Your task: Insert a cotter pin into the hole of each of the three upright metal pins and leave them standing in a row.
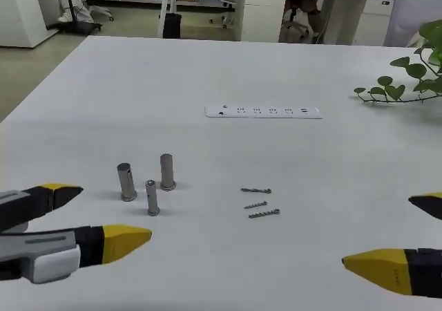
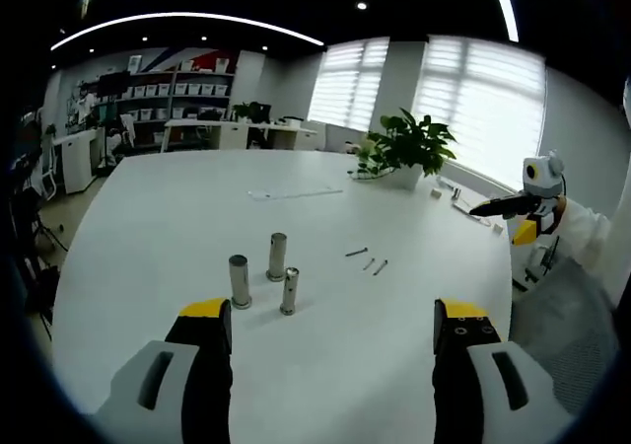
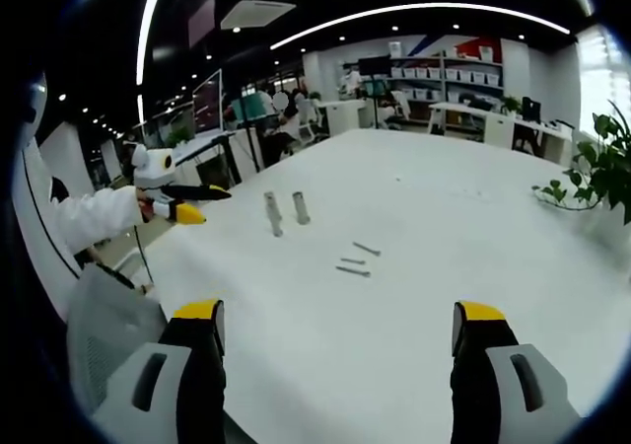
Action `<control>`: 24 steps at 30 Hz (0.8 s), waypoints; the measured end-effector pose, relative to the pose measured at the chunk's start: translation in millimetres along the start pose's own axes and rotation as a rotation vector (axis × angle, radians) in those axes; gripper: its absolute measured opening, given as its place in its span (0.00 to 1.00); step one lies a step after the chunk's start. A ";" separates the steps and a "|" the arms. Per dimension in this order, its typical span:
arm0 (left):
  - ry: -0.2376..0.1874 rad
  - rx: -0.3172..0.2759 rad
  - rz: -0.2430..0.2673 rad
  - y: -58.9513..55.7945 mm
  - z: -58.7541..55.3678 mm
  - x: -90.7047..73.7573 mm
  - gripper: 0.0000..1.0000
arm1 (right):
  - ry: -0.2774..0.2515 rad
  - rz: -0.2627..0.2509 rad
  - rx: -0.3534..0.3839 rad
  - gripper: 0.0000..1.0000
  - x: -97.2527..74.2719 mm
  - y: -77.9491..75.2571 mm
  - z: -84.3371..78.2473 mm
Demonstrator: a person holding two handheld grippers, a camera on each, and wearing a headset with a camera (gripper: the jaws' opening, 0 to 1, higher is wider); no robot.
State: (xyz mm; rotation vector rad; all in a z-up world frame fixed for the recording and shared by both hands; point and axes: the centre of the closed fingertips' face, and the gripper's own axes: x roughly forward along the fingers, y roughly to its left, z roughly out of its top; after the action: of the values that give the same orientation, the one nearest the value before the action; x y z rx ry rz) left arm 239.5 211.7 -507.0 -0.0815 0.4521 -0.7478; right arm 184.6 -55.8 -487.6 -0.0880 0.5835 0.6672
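Three upright metal pins (image 1: 146, 180) stand in a loose cluster left of centre on the white table; in the left gripper view the metal pins (image 2: 264, 274) rise just ahead of the jaws. Three small cotter pins (image 1: 257, 202) lie loose to their right, and in the right gripper view the cotter pins (image 3: 353, 260) sit ahead of the jaws. My left gripper (image 1: 97, 214) hovers open at the lower left, short of the pins, with nothing in it. My right gripper (image 1: 407, 238) hangs open at the lower right, also holding nothing.
A white power strip (image 1: 263, 111) lies across the table beyond the pins. A leafy potted plant (image 1: 414, 76) trails over the far right edge. Desks, chairs and shelves stand beyond the far edge of the table (image 1: 228, 83).
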 end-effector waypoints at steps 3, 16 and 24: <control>-0.004 0.002 -0.004 6.9 4.6 7.4 0.79 | 0.020 0.002 -0.005 0.94 2.3 -0.2 -4.4; 0.062 0.026 -0.048 11.2 -6.6 38.2 0.71 | 0.013 -0.012 0.037 0.94 2.7 -4.9 -7.2; 0.103 0.040 -0.049 17.6 -18.2 52.8 0.65 | 0.030 -0.017 0.044 0.94 2.4 -6.3 -12.4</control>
State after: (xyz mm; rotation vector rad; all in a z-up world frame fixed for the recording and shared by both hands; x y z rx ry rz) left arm 276.9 190.6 -546.9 -0.0163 0.5347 -0.8112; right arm 184.0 -62.7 -499.9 -0.0623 0.6254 0.6374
